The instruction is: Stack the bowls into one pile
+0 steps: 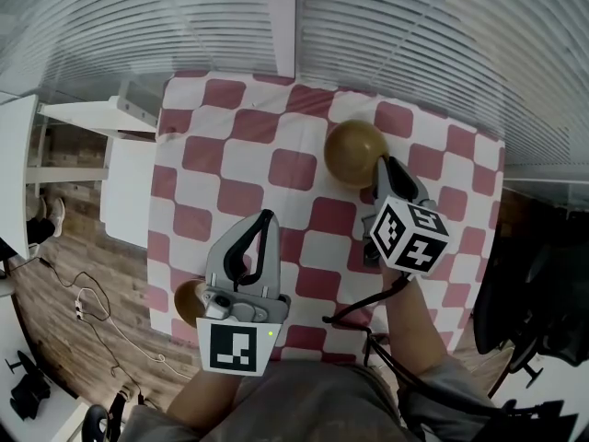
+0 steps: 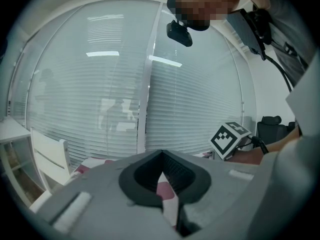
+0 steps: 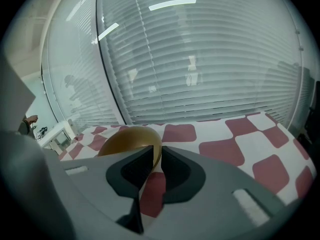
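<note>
A gold bowl [image 1: 352, 150] sits at the far middle of the red-and-white checked table [image 1: 276, 168], its rounded outer side showing. My right gripper [image 1: 381, 166] is shut on the right part of its rim. In the right gripper view the gold bowl [image 3: 127, 140] has its edge pinched between the jaws of the right gripper [image 3: 156, 156]. A second, smaller bowl [image 1: 187, 302] lies at the table's near left edge, half hidden under my left gripper [image 1: 267, 215]. In the left gripper view my left gripper [image 2: 161, 155] is shut with nothing in it and points up at the blinds.
White shelving [image 1: 101, 118] stands off the table's left side. Cables [image 1: 87, 307] lie on the wooden floor there. A black chair [image 1: 534, 284] is at the right. Window blinds [image 1: 414, 35] run behind the far edge.
</note>
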Tool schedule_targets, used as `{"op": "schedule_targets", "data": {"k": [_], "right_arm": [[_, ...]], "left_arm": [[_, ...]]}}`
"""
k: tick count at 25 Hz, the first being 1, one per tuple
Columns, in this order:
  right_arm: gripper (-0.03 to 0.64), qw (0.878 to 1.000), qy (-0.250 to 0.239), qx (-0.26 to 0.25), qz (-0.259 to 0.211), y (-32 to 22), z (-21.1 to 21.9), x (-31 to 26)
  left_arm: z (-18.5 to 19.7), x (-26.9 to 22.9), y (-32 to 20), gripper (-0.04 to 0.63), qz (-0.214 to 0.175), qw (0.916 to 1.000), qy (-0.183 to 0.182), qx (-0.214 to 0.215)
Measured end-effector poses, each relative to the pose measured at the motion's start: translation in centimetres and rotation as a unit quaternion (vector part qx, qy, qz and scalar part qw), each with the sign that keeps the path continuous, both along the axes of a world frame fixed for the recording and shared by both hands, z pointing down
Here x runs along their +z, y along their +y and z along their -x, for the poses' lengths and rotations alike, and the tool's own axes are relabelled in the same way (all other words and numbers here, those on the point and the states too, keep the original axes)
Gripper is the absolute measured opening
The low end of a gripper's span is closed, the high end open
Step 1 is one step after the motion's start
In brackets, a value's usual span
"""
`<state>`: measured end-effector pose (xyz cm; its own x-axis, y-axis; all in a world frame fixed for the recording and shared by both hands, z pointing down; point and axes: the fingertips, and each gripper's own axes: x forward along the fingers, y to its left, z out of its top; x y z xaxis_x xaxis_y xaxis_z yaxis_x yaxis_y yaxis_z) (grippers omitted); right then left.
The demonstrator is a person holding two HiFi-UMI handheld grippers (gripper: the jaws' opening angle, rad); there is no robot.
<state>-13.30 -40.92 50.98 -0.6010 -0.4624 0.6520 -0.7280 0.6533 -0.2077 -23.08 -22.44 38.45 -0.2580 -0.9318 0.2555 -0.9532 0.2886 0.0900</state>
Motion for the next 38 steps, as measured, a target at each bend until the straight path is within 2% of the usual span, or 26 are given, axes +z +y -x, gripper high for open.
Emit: {"op": "schedule_targets", "data": {"k": [3,7,16,23,31,38], "right_arm": [[0.054,1.000,0.007,0.001,0.006,-0.2,-0.3,0.3],[0.043,0.999,-0.024,0.003,0.038,0.1,1.0,1.4],[0.035,0.997,-0.062,-0.034,0.043,3.7,2.9,-3.1],[0.035,0.992,-0.082,-0.086,0.050,10.0,4.6,-6.8],[0.035,0.979,-0.081,-0.176,0.058,19.5,5.9,-9.1],[0.035,0.967,-0.080,-0.228,0.076,27.4,6.5,-8.9]], "left_arm": [[-0.1,-0.5,0.4,0.003,-0.003,1.0000,-0.001,-0.007],[1.2,0.4,1.4,0.003,-0.002,0.9998,-0.005,-0.021],[2.5,-3.6,6.2,0.003,-0.032,0.9963,-0.034,-0.072],[3.6,-6.2,12.4,0.003,-0.041,0.9907,-0.050,-0.120],[3.3,-8.0,20.2,0.003,-0.051,0.9821,-0.058,-0.172],[3.3,-8.5,25.0,0.003,-0.062,0.9779,-0.066,-0.188]]}}
